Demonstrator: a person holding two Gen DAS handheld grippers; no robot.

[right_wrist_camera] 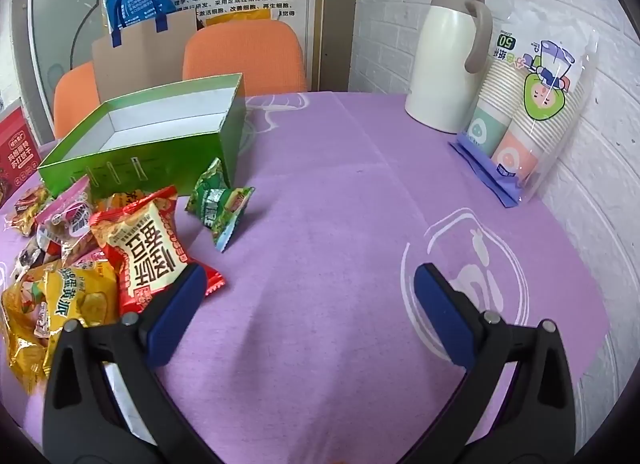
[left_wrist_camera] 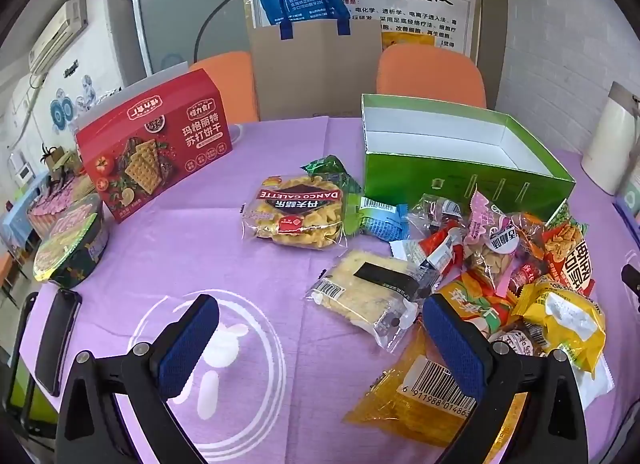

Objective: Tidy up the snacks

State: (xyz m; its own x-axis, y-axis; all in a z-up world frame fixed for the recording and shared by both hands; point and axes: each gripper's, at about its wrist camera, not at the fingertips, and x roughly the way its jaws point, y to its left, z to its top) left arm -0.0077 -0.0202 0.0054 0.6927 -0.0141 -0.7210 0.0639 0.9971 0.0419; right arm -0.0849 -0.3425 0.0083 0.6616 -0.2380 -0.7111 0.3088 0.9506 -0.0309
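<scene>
Both tools were wide open and held nothing, so the work looked to be at its very start, with a first pick not yet made. The left tool (left_wrist_camera: pixel 320 332) hung low over the purple table (left_wrist_camera: pixel 224 248), its right finger beside an orange packet (left_wrist_camera: pixel 416 396) with a barcode at the near edge of the snack pile (left_wrist_camera: pixel 512 264). The right tool (right_wrist_camera: pixel 310 296) hovered over bare cloth on the other side of that pile, its left finger close against a red-and-cream bag (right_wrist_camera: pixel 144 252); whether it touched the bag could not be told. The pile lay loose on the table directly in front of the green box (left_wrist_camera: pixel 460 168): small crinkly pouches in yellow, red, pink and blue, overlapping and lying at all angles. A clear flat pack of pale biscuits (left_wrist_camera: pixel 368 296) sat at the pile's left edge, and a round galette pack (left_wrist_camera: pixel 300 216) lay further left, just short of the box's near left corner. Two green packets (right_wrist_camera: pixel 218 204) lay by the box's right end, one leaning on its wall. The box stood open, its white inside showing no contents in either view. The next move probably called for closing on one loose pouch at the pile's edge, gripping its body rather than a slippery sealed fin, then lifting it over the box's near wall. A red cracker box (left_wrist_camera: pixel 156 144) stood well left of the green box.
</scene>
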